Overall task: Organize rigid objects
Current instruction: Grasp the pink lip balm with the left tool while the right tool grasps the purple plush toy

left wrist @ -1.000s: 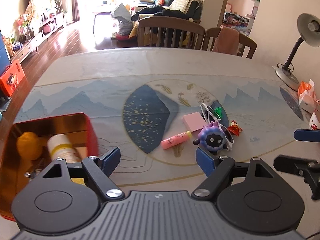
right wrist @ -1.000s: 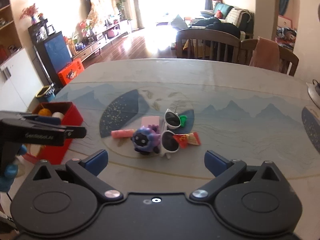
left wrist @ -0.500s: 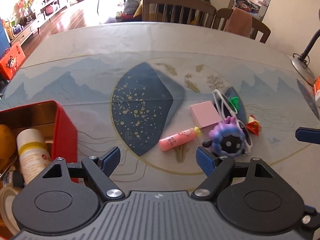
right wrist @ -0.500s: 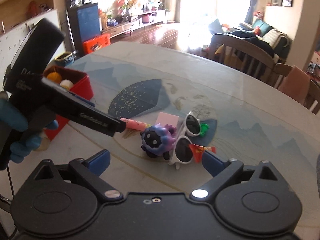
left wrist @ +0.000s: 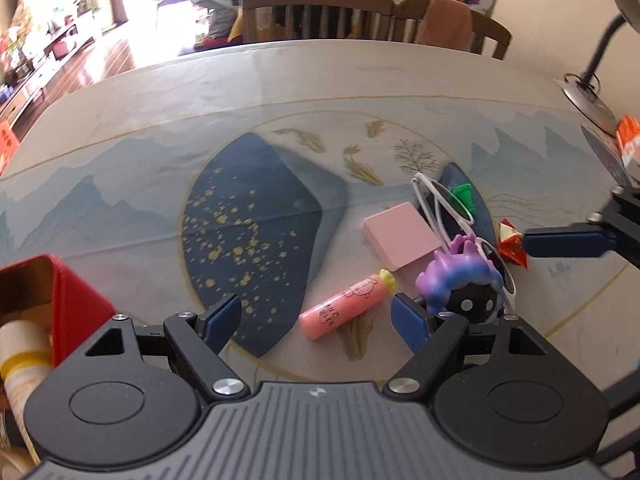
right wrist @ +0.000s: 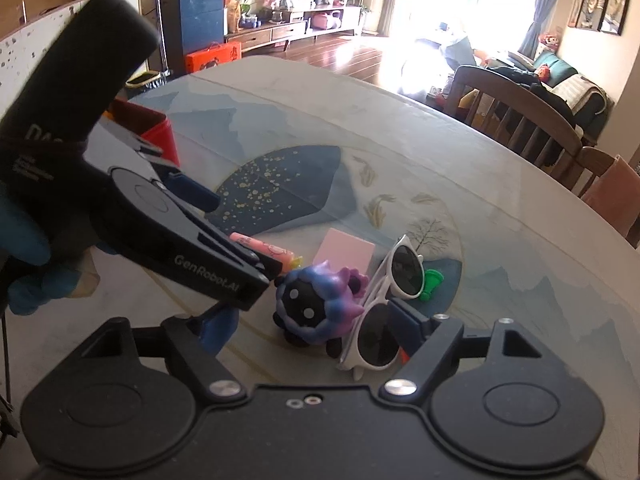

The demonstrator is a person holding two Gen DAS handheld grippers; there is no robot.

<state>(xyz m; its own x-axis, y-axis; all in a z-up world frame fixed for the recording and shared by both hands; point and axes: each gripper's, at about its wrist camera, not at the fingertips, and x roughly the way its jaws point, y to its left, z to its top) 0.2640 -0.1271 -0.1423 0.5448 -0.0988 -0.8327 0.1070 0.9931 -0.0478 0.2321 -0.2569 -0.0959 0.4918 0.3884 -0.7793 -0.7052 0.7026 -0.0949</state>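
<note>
A pile of small objects lies on the table: a pink tube (left wrist: 347,305) (right wrist: 264,249), a pink block (left wrist: 400,235) (right wrist: 347,251), a purple-blue spiky toy with a black face (left wrist: 464,280) (right wrist: 318,307), white sunglasses (left wrist: 442,204) (right wrist: 394,292), a green piece (left wrist: 464,196) (right wrist: 431,280) and a red wrapper (left wrist: 512,242). My left gripper (left wrist: 318,316) is open, low over the table, with the pink tube between its fingers. My right gripper (right wrist: 316,326) is open, with the spiky toy and sunglasses between its fingers.
A red tin box (left wrist: 60,300) (right wrist: 154,132) at the left holds a white bottle (left wrist: 20,356) and other items. Wooden chairs (left wrist: 316,12) stand at the far edge. A desk lamp (left wrist: 592,80) and orange packets (left wrist: 628,140) are at the right.
Both grippers have moved forward and down toward the pile. The left gripper now straddles the pink tube; the right now straddles the spiky toy and sunglasses.
</note>
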